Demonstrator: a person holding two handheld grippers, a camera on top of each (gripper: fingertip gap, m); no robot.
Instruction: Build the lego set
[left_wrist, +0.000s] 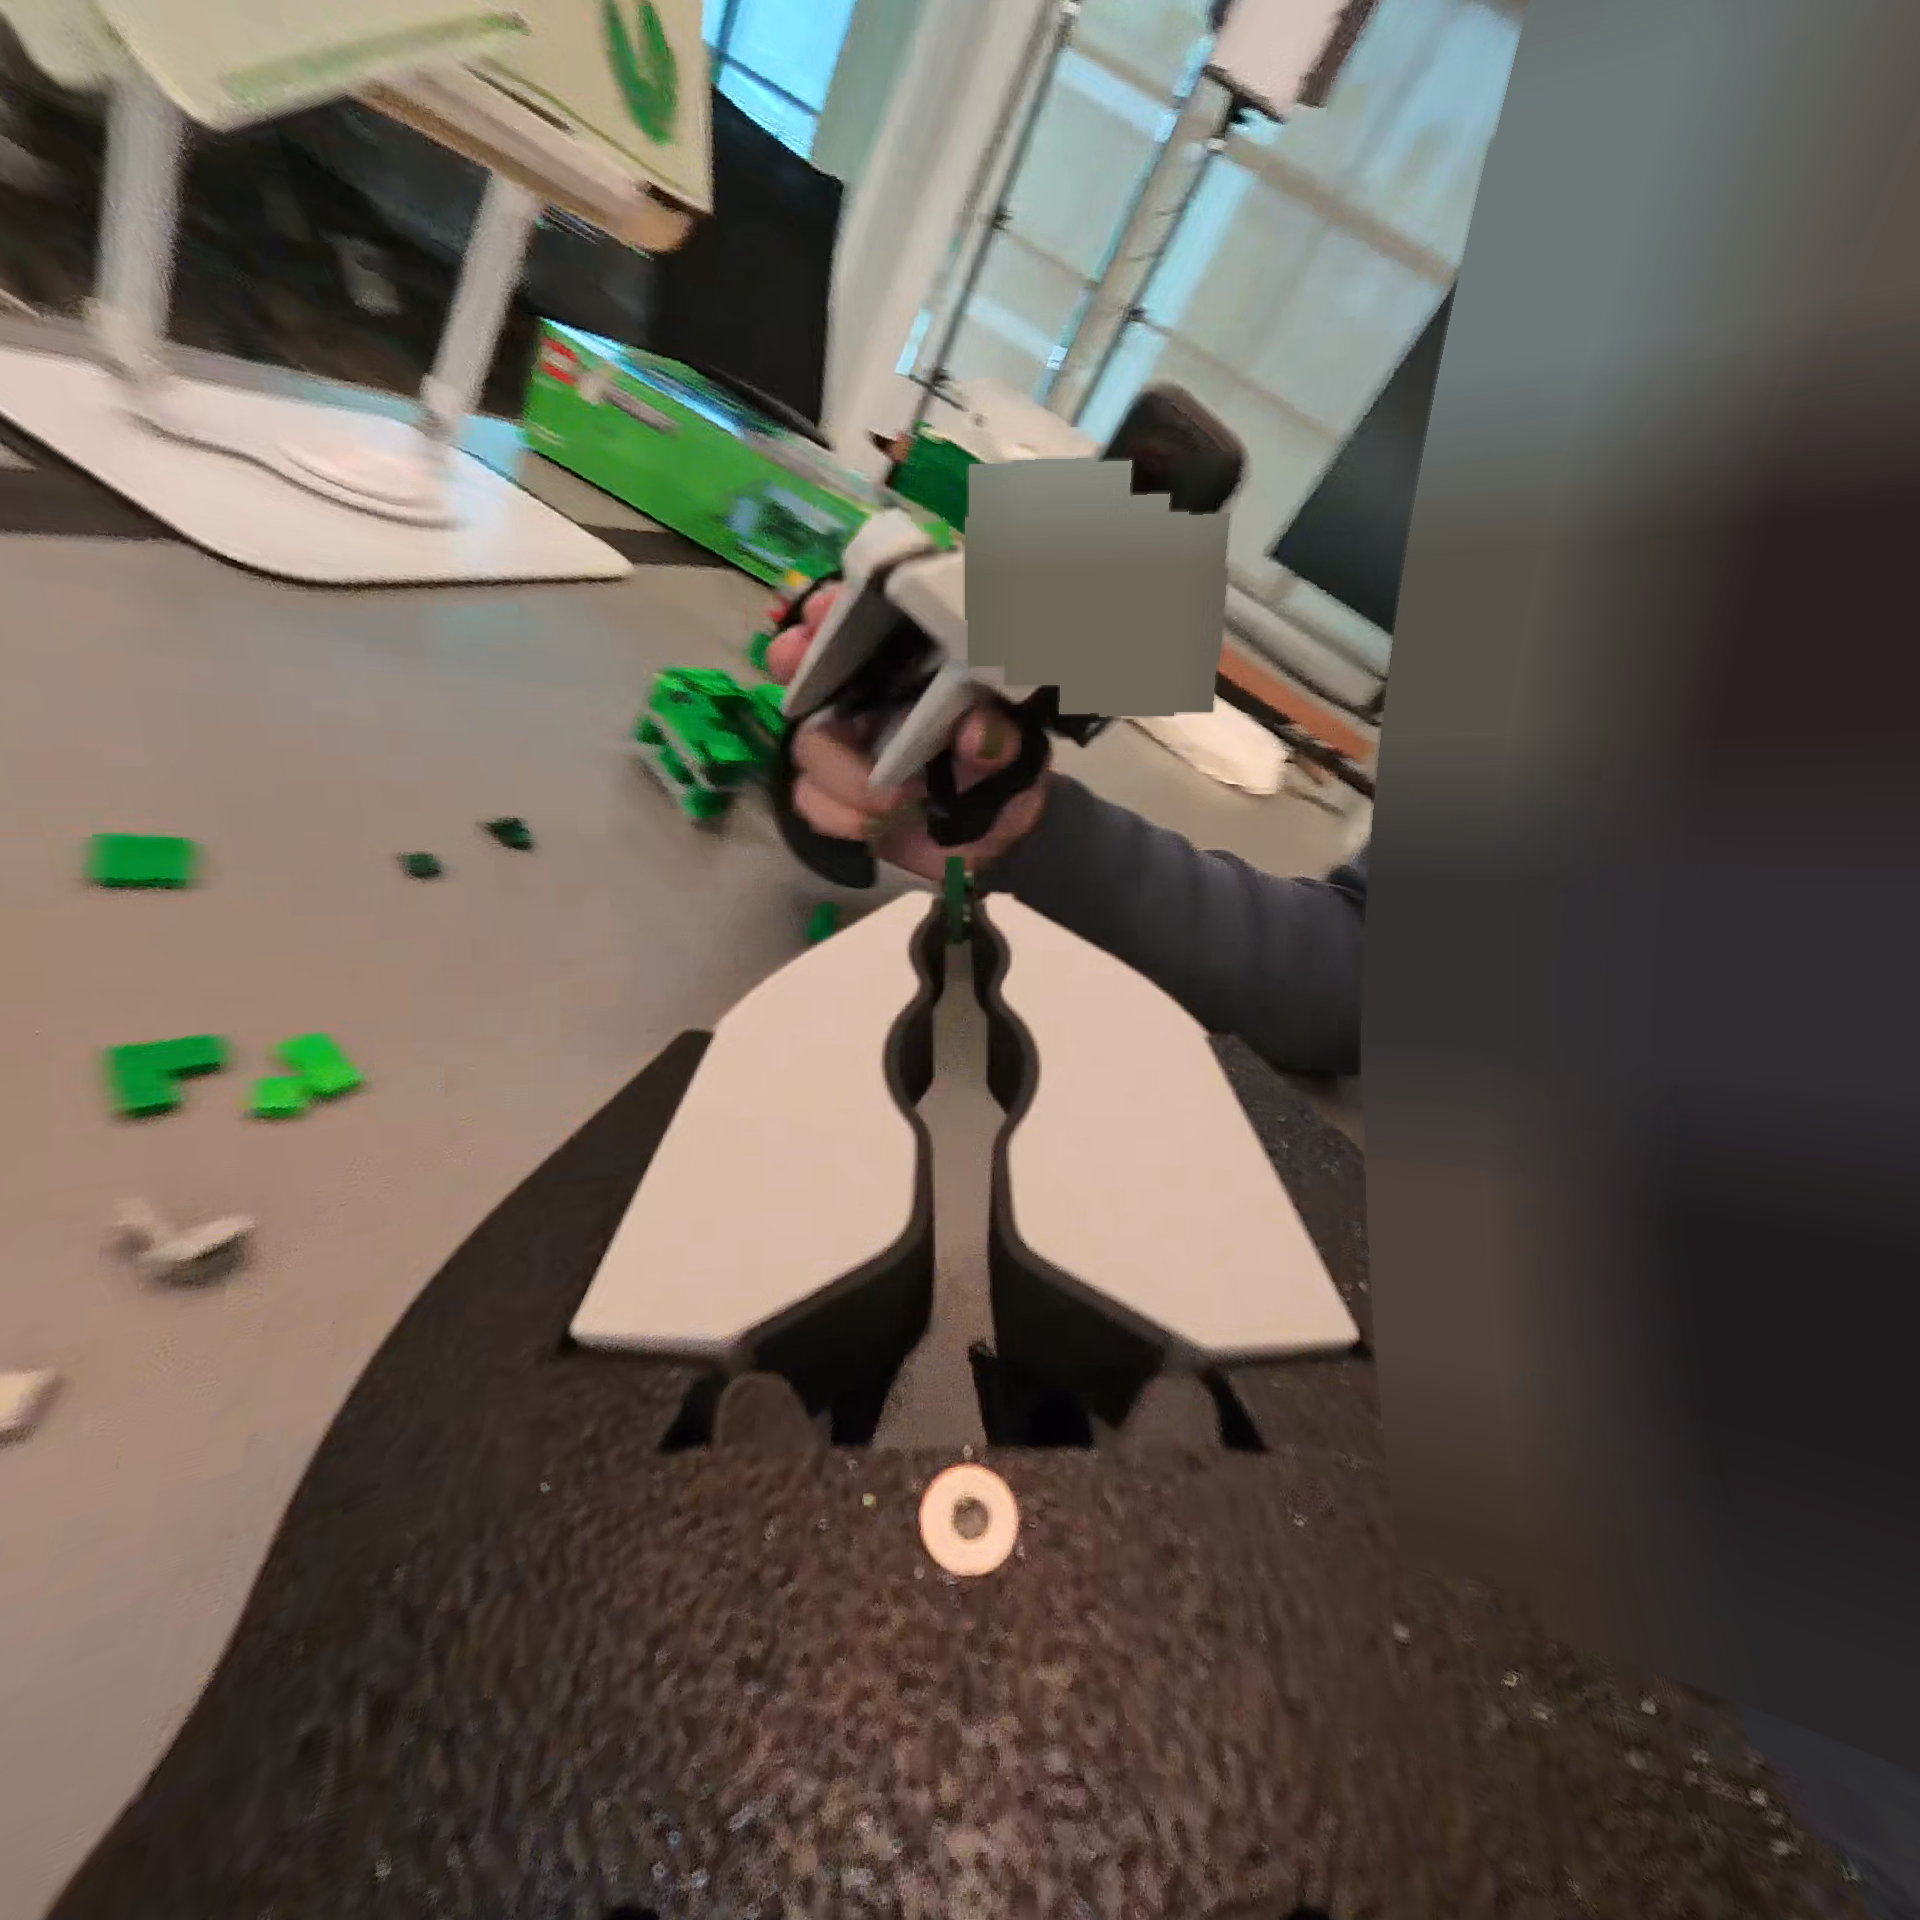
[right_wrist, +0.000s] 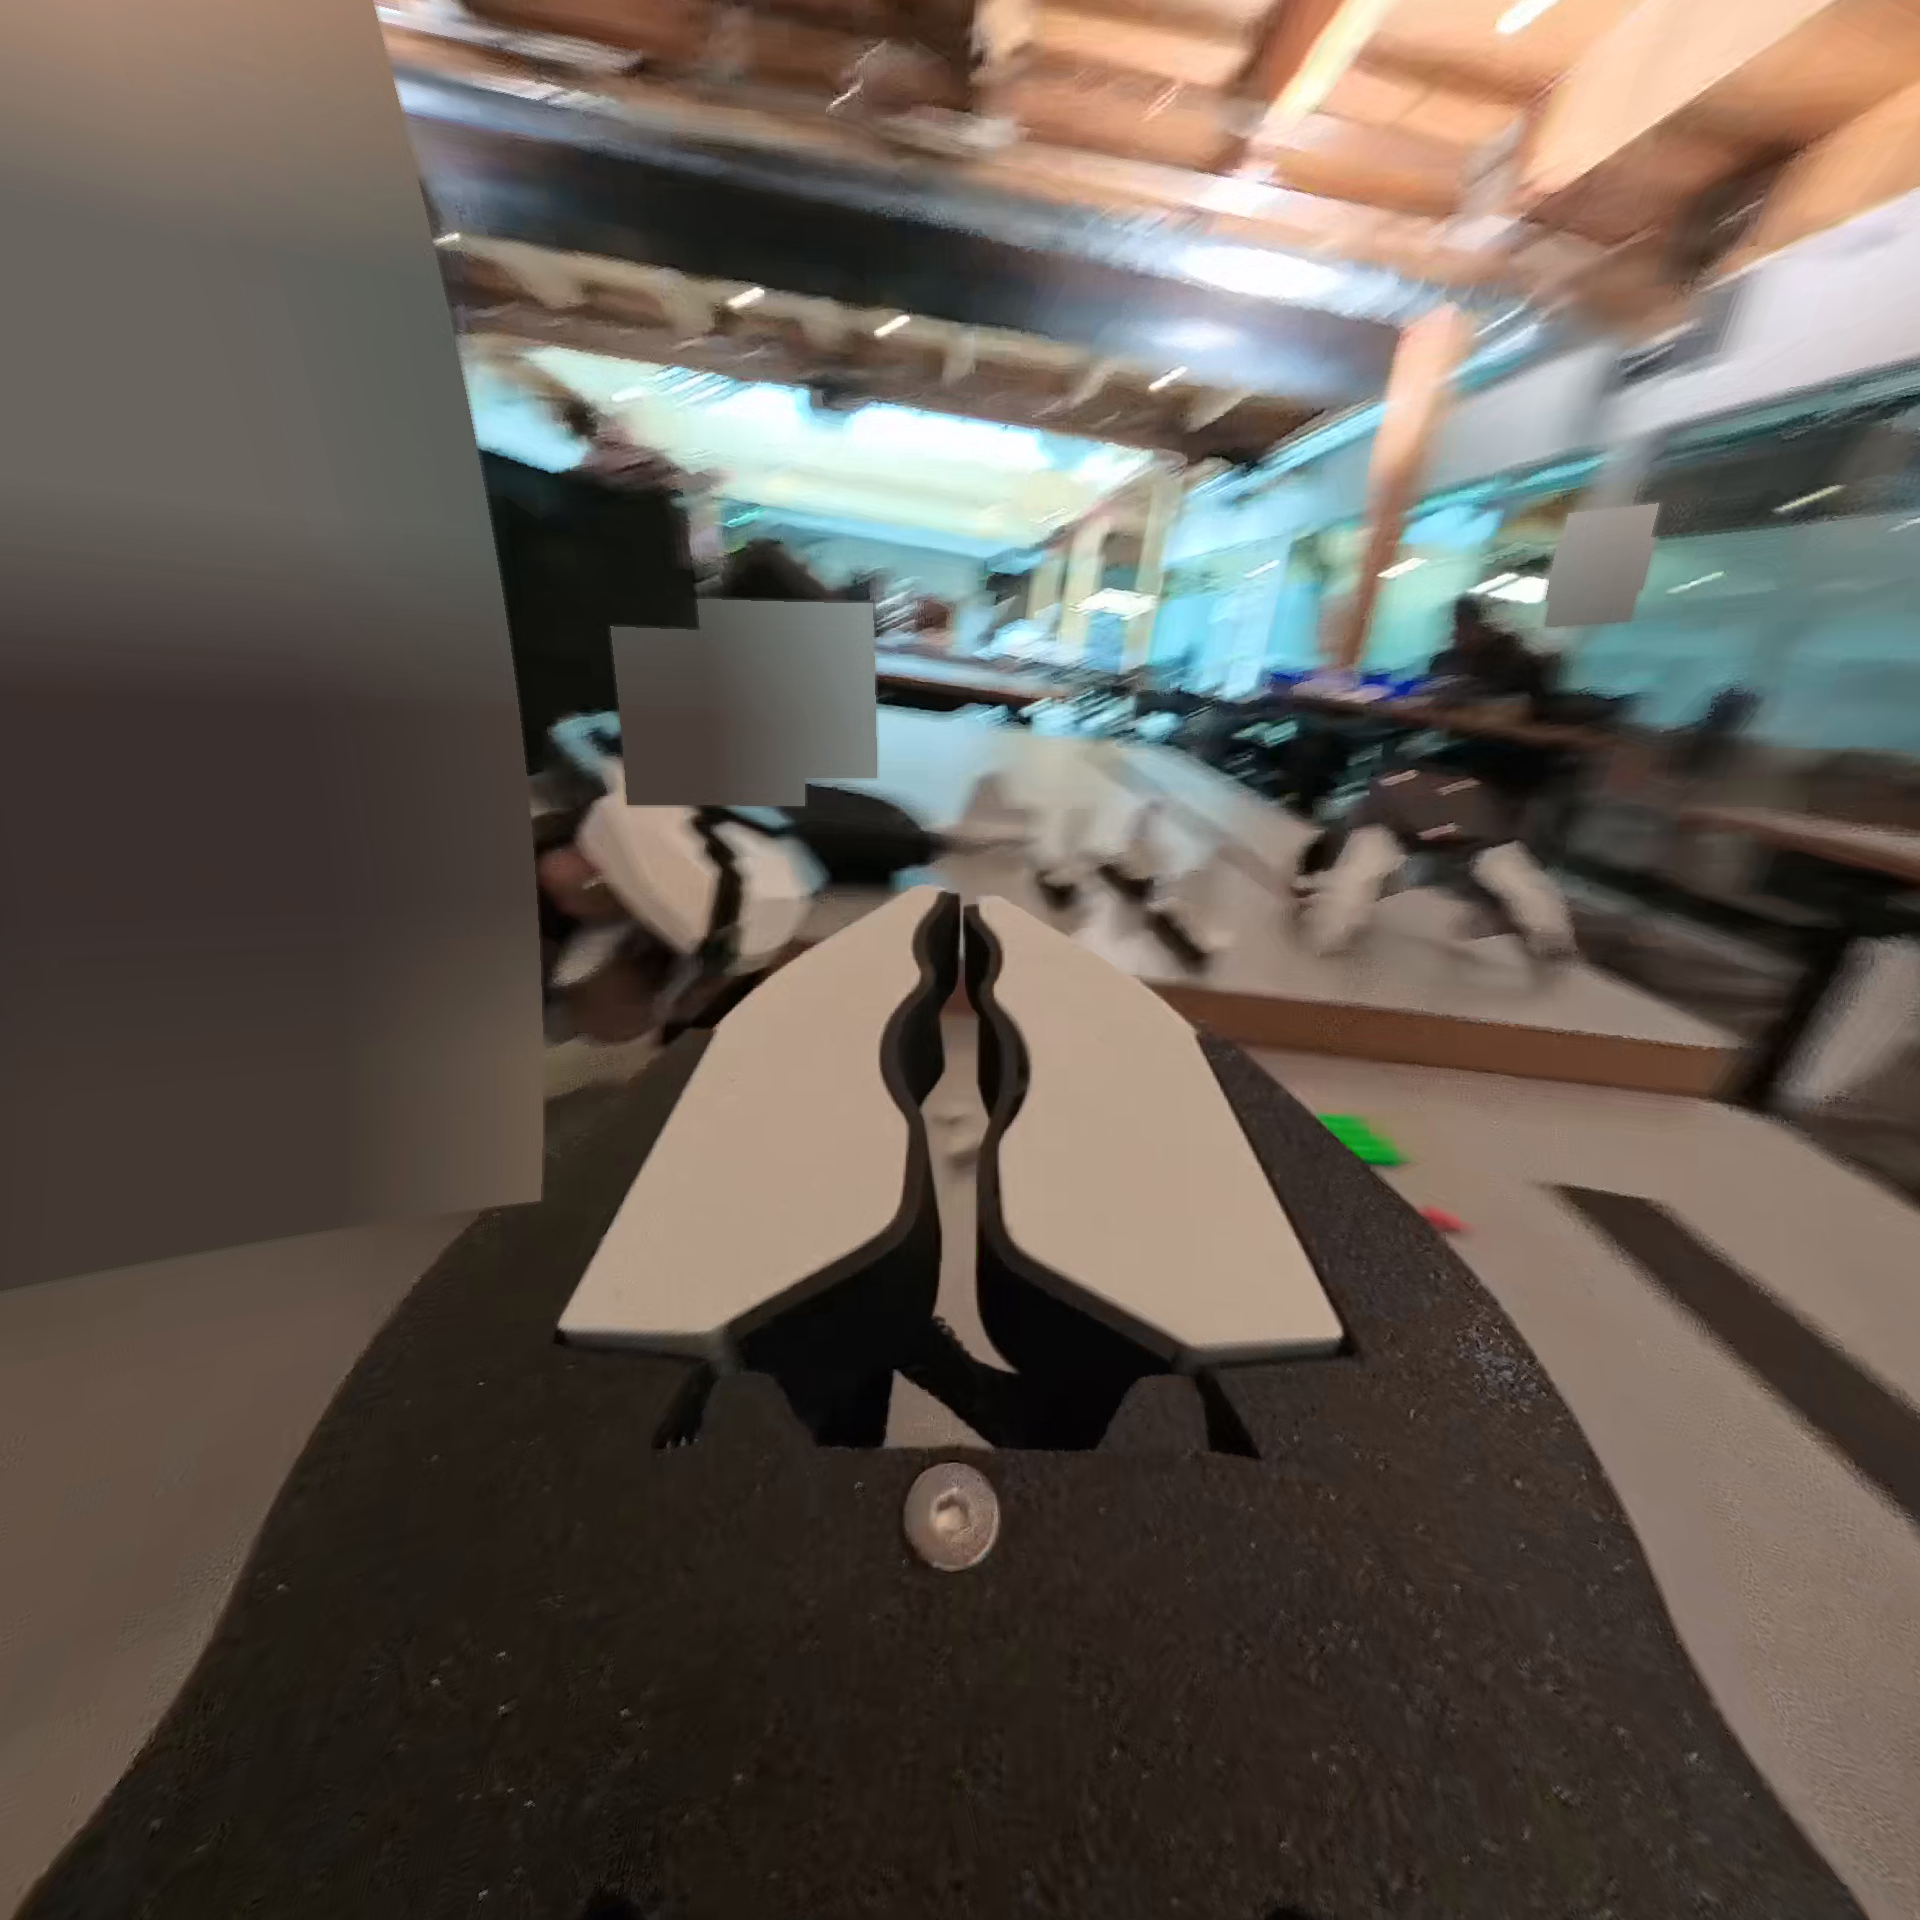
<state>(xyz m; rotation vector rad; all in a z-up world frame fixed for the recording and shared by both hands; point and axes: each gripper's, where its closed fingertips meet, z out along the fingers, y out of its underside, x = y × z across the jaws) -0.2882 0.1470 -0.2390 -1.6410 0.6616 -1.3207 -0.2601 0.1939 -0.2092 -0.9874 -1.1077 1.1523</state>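
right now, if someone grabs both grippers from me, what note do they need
Left gripper: shut on a small green piece.
Right gripper: shut, nothing visible in it, pointing away from the table.
Partly built green model sits mid-table, loose green bricks to its left, green set box behind.
Done: part of the model. Left: attach the held piece, then the loose bricks.

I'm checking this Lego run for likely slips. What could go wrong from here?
1. The left gripper pinches a thin green piece only at its fingertips; it could twist or drop.
2. The right gripper looks shut and empty, aimed away from the table.
3. Motion blur suggests fast movement among loose green bricks.
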